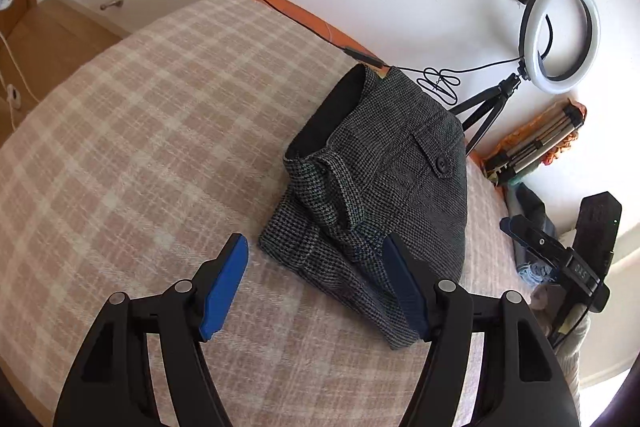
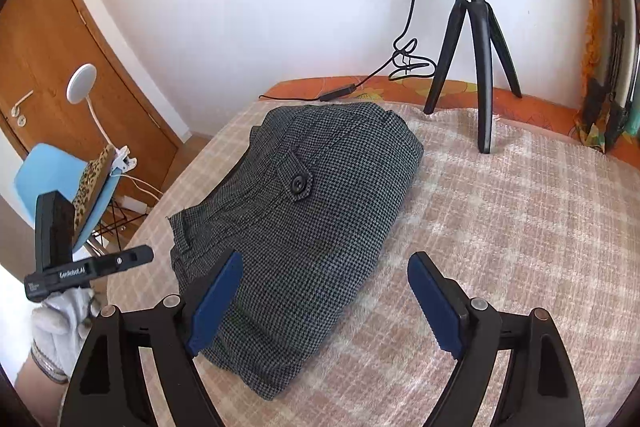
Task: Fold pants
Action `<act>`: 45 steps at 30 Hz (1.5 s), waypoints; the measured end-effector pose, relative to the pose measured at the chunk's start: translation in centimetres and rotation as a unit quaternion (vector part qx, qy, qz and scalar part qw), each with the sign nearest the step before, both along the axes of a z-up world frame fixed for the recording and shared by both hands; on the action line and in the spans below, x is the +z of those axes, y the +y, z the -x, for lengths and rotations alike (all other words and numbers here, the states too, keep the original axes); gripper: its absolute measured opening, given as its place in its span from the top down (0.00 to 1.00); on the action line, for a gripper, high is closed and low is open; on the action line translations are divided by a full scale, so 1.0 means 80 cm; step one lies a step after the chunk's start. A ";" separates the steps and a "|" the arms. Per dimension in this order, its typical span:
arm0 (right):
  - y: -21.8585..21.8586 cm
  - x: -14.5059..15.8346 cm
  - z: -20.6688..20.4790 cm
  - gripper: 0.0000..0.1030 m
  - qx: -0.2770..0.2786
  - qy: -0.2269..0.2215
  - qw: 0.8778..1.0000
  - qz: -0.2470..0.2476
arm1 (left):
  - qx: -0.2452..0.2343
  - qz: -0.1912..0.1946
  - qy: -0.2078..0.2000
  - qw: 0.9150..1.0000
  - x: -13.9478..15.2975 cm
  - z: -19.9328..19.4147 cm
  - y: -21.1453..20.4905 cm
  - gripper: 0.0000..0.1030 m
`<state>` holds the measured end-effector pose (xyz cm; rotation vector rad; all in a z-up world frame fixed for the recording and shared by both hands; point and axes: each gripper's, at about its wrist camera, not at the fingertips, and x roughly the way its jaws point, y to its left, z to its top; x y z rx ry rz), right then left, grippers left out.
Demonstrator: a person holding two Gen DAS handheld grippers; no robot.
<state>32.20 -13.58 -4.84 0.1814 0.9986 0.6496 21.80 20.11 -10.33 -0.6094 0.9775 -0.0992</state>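
Grey houndstooth pants lie folded into a compact bundle on the pink checked blanket, button pocket facing up. In the right wrist view the pants lie ahead and left. My left gripper is open and empty, held just above the bundle's near edge. My right gripper is open and empty over the bundle's near right edge. The left gripper's body, held in a gloved hand, shows at the left of the right wrist view. The right gripper's body shows at the right of the left wrist view.
A ring light on a black tripod stands on the bed behind the pants, its cable trailing along the orange bed edge. A blue chair and wooden door are to the left. Folded items lean at the wall.
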 end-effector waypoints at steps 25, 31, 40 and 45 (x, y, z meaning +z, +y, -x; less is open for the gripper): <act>0.005 -0.115 -0.114 0.15 -0.076 0.167 0.964 -0.194 | 0.104 0.081 0.020 0.991 -0.045 -0.049 -0.014 0.22; 0.016 -0.111 -0.111 0.49 -0.081 0.159 0.967 -0.180 | 0.109 0.072 0.004 0.991 -0.046 -0.058 -0.017 0.50; 0.030 -0.064 -0.090 0.74 -0.056 0.089 0.987 -0.121 | 0.047 -0.027 -0.057 0.997 -0.005 -0.059 -0.047 0.76; 0.051 -0.018 -0.068 0.75 -0.029 0.031 0.996 -0.080 | 0.033 -0.046 -0.080 0.995 0.014 -0.050 -0.054 0.77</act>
